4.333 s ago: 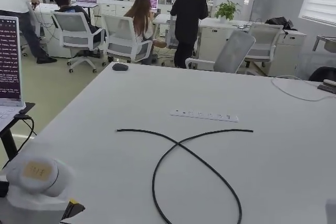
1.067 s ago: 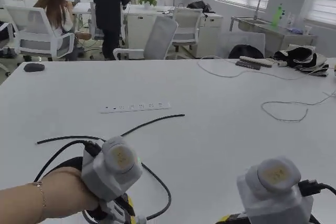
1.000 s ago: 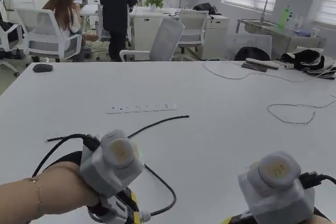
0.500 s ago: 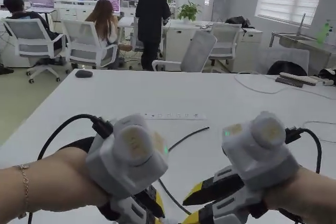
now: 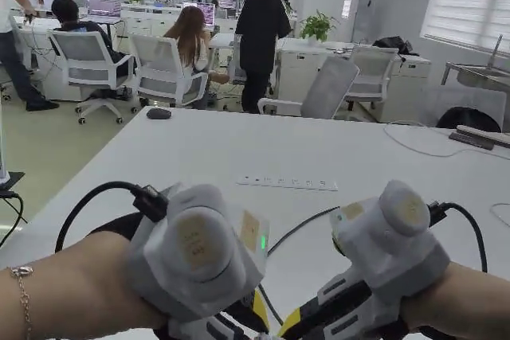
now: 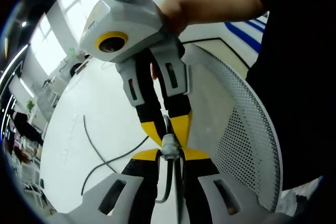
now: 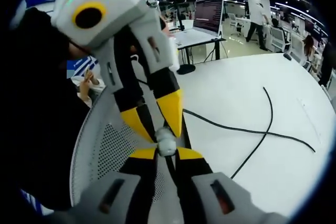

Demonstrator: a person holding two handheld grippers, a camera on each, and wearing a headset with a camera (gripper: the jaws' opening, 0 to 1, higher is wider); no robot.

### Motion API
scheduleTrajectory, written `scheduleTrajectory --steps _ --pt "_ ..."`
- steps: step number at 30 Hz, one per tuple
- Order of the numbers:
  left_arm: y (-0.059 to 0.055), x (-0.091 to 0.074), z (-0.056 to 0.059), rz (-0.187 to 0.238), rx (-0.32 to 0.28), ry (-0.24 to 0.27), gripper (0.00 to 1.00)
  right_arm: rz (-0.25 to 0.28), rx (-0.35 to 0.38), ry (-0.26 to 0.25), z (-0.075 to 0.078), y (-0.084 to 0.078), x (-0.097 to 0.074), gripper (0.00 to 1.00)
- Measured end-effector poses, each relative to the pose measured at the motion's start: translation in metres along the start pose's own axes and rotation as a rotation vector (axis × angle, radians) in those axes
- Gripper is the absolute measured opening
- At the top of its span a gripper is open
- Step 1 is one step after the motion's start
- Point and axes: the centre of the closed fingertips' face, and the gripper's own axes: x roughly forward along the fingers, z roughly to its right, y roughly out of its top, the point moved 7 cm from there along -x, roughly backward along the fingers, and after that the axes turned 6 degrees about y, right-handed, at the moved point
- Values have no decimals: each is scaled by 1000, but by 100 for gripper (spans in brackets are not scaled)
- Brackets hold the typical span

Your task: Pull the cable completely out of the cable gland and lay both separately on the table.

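Both hand-held grippers meet tip to tip on the cable gland, near the front edge of the tabletop.

The left hand-held gripper (image 6: 169, 156) has its yellow-tipped jaws drawn narrow around the small pale cable gland (image 6: 169, 145), and a dark strand runs back from the gland between those jaws. The right hand-held gripper (image 7: 165, 153) comes in from the opposite side, its jaws likewise pinched close on the same gland, so the four tips crowd together. A white mesh chair back (image 6: 231, 124) sits just behind them. The black cable (image 5: 307, 227) lies on the white tabletop (image 5: 239, 149), crossing over itself, near a white power strip (image 5: 287, 183).
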Motion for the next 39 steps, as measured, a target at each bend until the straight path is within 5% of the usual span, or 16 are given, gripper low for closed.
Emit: scheduleTrajectory --steps 3,6,12,20,24,32,39 --pt "-1 2 0 32 -62 10 20 -38 -27 -21 -1 -6 1 12" --pt "-5 7 2 12 -64 5 23 -69 -51 -33 -1 -9 4 12" --pt "-9 18 9 3 -125 -55 21 -62 -84 -48 -3 -6 4 12" --pt "-6 21 13 -29 -15 -40 16 -89 -59 1 -6 -13 5 16" --pt "-5 20 10 -78 137 -7 16 -113 -59 21 -4 -10 2 20" --pt "1 17 12 -67 359 25 16 -74 -13 32 1 -4 3 15" --pt "-1 17 14 -76 368 7 16 -59 5 13 -2 -3 10 12"
